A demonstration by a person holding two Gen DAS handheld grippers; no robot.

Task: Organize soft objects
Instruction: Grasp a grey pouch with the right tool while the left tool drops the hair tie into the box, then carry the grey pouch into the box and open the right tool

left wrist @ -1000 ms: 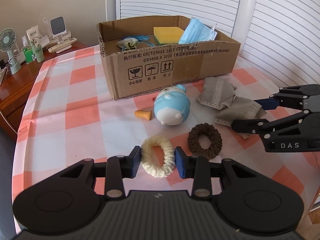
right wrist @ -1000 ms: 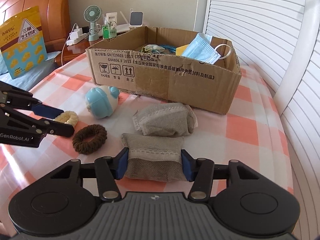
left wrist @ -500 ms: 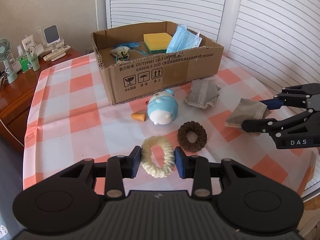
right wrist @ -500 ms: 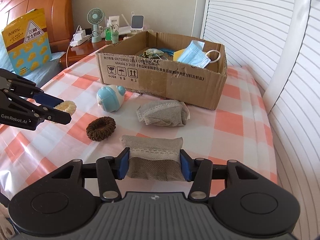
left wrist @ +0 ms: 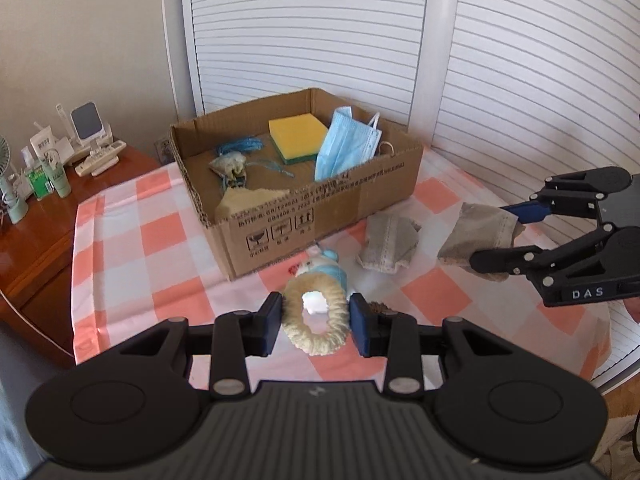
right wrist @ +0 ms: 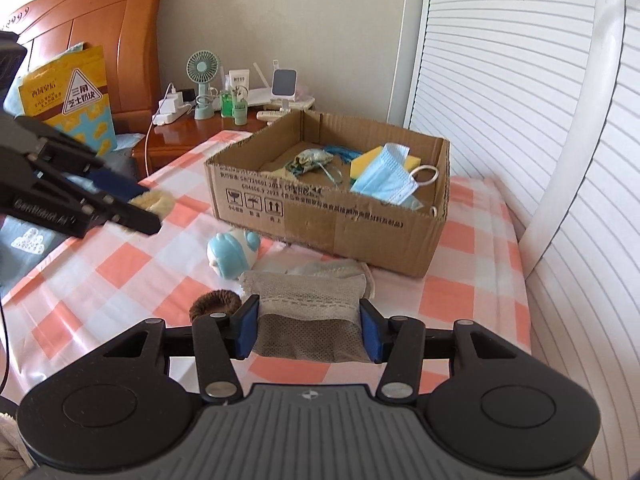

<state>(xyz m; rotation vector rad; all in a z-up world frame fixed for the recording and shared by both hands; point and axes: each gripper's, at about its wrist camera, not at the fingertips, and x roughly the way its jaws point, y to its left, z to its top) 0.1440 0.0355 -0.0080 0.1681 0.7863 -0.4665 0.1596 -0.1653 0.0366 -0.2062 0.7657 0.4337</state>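
Note:
My left gripper (left wrist: 316, 322) is shut on a cream scrunchie (left wrist: 334, 326) and holds it above the checked table. It also shows in the right wrist view (right wrist: 154, 204). My right gripper (right wrist: 308, 332) is shut on a grey-brown cloth pouch (right wrist: 310, 320), lifted off the table; it also shows in the left wrist view (left wrist: 476, 236). An open cardboard box (left wrist: 332, 212) stands ahead and holds a yellow sponge (left wrist: 296, 134), a blue face mask (left wrist: 344, 152) and a small tied bag (left wrist: 228, 166). A second grey pouch (left wrist: 388, 246), a brown scrunchie (right wrist: 214, 302) and a blue toy (right wrist: 232, 254) lie on the table.
A wooden bedside stand (right wrist: 176, 140) at the left carries a small fan (right wrist: 202, 80), bottles and a charger. White louvred doors (left wrist: 320, 32) stand behind the box. The table edge (left wrist: 600, 360) is near on the right.
Both grippers have risen and drawn back from the table, each lifting its object; the box interior shows more from above.

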